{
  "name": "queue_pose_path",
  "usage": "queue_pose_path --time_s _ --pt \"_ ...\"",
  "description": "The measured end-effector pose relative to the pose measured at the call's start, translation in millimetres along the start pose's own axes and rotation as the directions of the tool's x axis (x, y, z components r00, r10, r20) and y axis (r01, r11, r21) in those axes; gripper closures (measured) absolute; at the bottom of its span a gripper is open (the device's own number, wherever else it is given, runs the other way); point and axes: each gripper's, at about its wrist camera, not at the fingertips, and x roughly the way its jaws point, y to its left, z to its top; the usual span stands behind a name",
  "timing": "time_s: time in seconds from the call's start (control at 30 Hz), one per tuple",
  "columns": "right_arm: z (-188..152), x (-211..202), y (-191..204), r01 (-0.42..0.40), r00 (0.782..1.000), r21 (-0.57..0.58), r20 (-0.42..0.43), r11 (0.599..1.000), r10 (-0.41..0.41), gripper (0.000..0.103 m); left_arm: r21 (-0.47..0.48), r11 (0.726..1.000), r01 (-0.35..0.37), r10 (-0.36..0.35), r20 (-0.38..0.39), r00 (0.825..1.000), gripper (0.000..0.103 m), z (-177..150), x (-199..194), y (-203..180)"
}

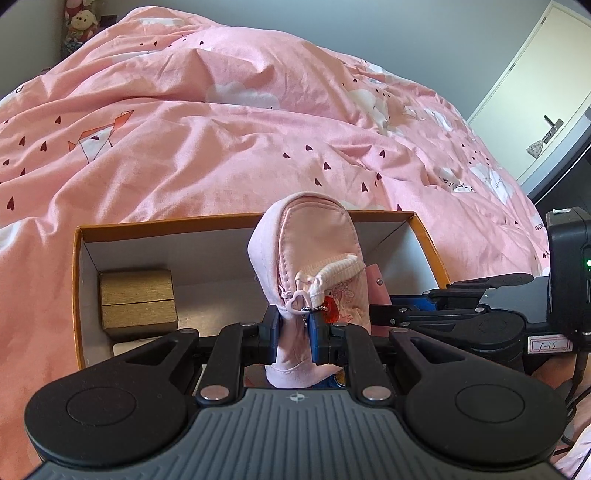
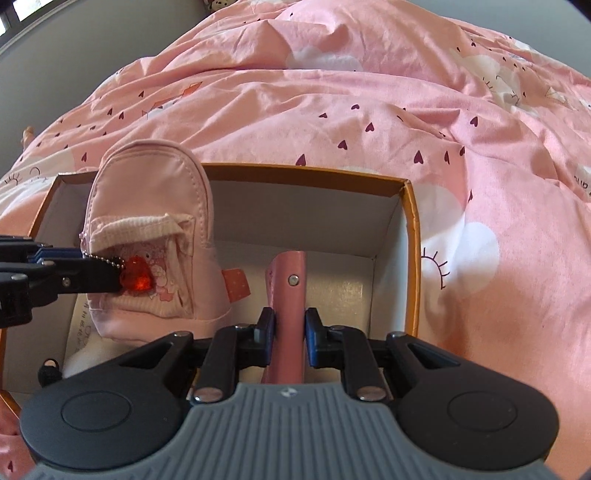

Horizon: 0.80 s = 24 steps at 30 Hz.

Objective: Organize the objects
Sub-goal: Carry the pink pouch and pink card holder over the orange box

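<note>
An orange cardboard box point(image 1: 166, 223) with a white inside lies open on the pink bed; its rim also shows in the right wrist view point(image 2: 412, 236). My left gripper point(image 1: 293, 338) is shut on a small pink zip pouch point(image 1: 314, 251) with a red charm, held upright over the box. The pouch also shows in the right wrist view point(image 2: 155, 229). My right gripper point(image 2: 289, 334) is shut on a pink wallet-like case point(image 2: 290, 291) with a metal snap, upright inside the box's right part. A wooden block point(image 1: 138, 299) sits in the box's left end.
The pink duvet point(image 1: 221, 147) with hearts and clouds rises behind and around the box. A plush toy point(image 1: 79, 22) sits at the far left corner. A white door point(image 1: 546, 85) stands at the right. A white printed card point(image 2: 83, 338) lies on the box floor.
</note>
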Motion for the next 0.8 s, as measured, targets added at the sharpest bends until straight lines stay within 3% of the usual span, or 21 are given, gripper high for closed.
queue_pose_path --time_s 0.23,0.53,0.8 --pt "2 -9 10 0.173 0.984 -0.157 0.070 0.972 -0.164 0.080 0.008 1.000 0.008 -0.008 -0.006 1.000 0.085 1 1 -3" --pt "0 -39 -2 0.172 0.979 -0.164 0.133 0.971 -0.151 0.080 -0.006 0.997 0.078 -0.078 -0.063 0.995 0.085 10 10 -16" --pt "-14 -77 -19 0.206 0.954 -0.079 0.239 0.975 -0.182 0.080 -0.139 0.981 0.133 -0.152 -0.139 0.979 0.085 17 43 -28"
